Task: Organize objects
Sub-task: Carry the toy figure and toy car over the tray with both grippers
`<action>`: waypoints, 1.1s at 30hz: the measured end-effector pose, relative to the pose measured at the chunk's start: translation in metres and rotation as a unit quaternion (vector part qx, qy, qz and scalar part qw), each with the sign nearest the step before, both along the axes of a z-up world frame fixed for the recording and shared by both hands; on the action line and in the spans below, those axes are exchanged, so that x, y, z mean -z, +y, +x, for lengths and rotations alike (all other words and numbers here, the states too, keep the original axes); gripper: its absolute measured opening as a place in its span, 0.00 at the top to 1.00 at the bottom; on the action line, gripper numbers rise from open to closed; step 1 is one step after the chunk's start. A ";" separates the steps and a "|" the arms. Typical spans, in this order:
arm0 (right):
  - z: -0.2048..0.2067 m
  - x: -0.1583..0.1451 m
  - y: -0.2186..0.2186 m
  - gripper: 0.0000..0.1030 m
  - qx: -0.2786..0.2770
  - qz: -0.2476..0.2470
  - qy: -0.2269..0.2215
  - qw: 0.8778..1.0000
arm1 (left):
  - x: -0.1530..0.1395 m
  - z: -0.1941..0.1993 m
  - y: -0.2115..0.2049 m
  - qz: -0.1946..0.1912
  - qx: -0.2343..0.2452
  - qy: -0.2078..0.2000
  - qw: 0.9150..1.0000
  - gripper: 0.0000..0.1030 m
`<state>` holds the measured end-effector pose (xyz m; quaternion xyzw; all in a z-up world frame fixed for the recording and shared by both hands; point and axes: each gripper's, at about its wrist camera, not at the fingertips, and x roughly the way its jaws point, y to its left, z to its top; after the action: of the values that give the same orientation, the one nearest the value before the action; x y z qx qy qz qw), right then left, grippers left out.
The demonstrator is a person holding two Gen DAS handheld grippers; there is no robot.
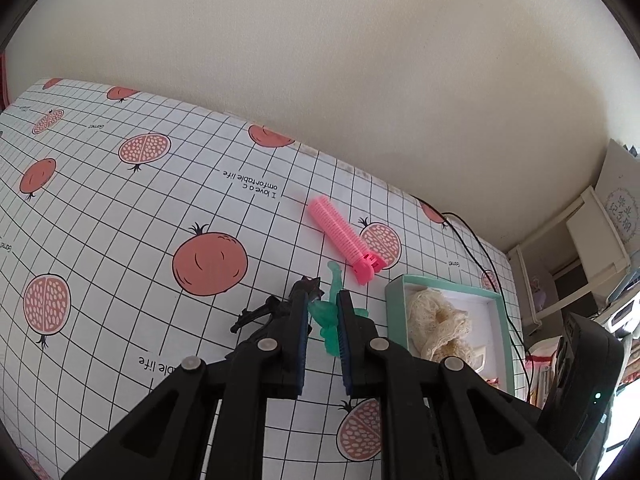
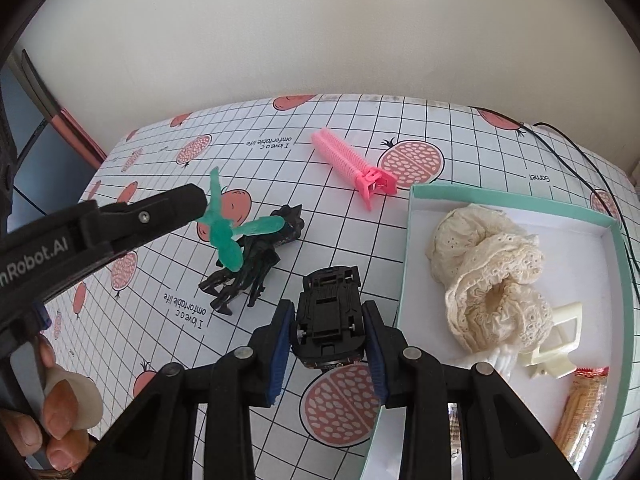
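My left gripper (image 1: 323, 312) pinches green toy (image 2: 224, 232), raised over black figure (image 2: 248, 268) | my right gripper (image 2: 326, 340) clamps black toy car (image 2: 330, 312) (underside up) above desk (image 2: 360, 120), beside teal box (image 2: 412, 240) | pink curler (image 2: 348, 162) lies behind

A tablecloth (image 2: 400, 120) with a black grid, pomegranate prints and short lines of printed text covers the whole work surface, and a plain cream wall (image 1: 360, 60) rises directly behind its far edge. A thin black cable (image 2: 580, 160) trails across the cloth's far right corner, running past the outside of the box there. Off the table's right end stands pale shelving (image 1: 576, 248) holding what may be a printed card and some small appliances, though the fisheye edge blurs them too much to be sure.
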<state>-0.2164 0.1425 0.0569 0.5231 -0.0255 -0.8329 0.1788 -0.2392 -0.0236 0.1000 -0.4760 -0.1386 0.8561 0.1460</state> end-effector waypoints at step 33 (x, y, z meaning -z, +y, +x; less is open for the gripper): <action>0.013 -0.046 0.173 0.65 0.142 -0.004 0.039 0.989 | -0.038 0.045 0.117 0.025 0.103 0.011 0.994 0.86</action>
<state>-0.2034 0.3158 0.1027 0.4808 -0.0963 -0.8694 0.0613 -0.1944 0.0939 0.1376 -0.4746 -0.1084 0.8378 0.2471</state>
